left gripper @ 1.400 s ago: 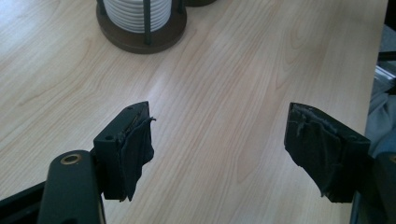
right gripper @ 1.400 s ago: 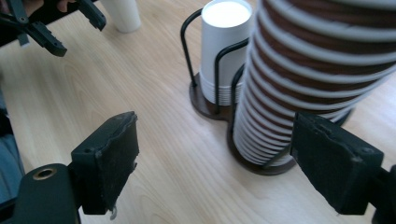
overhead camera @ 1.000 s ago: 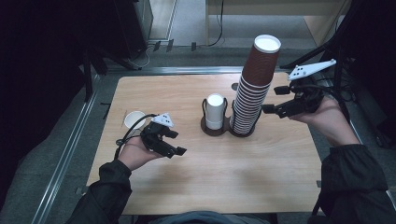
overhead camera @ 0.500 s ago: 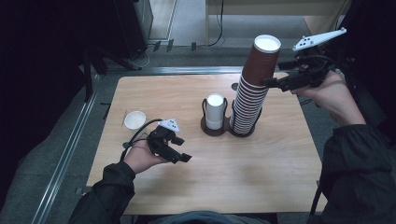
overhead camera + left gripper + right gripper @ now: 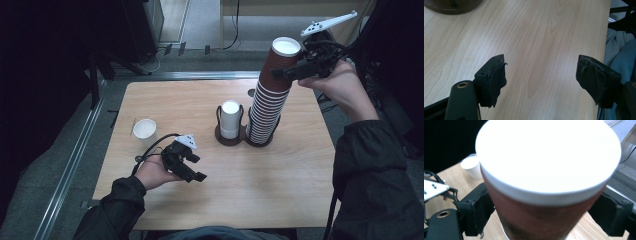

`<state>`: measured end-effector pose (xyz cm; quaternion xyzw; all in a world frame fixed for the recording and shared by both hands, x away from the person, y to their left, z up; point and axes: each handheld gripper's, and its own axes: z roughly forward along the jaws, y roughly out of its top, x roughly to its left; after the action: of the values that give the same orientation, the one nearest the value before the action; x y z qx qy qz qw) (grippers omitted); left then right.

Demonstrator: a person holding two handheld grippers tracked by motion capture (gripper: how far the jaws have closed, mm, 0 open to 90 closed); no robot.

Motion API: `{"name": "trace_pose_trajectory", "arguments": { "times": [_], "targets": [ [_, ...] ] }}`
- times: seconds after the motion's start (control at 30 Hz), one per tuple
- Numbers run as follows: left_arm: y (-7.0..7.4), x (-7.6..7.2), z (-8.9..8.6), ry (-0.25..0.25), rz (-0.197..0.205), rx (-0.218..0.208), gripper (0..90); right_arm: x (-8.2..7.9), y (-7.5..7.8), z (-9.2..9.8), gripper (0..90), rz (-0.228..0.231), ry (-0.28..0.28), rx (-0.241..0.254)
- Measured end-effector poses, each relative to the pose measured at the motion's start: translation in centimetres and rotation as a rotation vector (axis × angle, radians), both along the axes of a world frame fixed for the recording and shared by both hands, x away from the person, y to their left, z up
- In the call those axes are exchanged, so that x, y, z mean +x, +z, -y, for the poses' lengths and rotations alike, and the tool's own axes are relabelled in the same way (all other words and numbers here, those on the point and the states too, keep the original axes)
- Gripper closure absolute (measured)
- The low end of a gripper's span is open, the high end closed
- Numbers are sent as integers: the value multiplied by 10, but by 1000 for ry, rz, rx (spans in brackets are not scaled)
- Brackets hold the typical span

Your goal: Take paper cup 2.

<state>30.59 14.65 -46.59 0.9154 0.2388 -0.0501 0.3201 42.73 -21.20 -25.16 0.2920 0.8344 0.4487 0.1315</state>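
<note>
At the left of the wooden table a lone white paper cup stands upright. Just beside it, nearer the person, the left gripper hovers low over bare wood, its jaws parted with nothing between them. Mid-table, a dark two-ring holder carries a short white cup stack in one ring and a tall brown cup stack in the other. At the right, the right gripper is up at the top brown cup, a pad at each side of it; whether they press it I cannot tell.
</note>
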Motion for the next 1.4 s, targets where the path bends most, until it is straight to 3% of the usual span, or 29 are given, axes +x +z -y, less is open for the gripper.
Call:
{"name": "trace_pose_trajectory", "arguments": {
  "times": [0.13,0.53,0.73,0.83,1.2,1.4],
  "targets": [
    [-1,0,1,-5,5,11,237,3,1,-2,136,-14,-11,17],
    [-4,-2,4,-22,11,45,237,0,3,-4,174,38,3,8],
    [-2,-3,4,-28,16,37,237,-1,7,-2,181,53,-2,31],
    [-3,-3,5,-30,16,40,237,-2,10,-2,181,61,6,16],
    [-3,-3,7,-48,22,45,238,-10,36,0,182,130,-1,22],
    [-1,-2,4,-42,20,43,241,-15,52,4,183,153,-32,48]
  ]
}}
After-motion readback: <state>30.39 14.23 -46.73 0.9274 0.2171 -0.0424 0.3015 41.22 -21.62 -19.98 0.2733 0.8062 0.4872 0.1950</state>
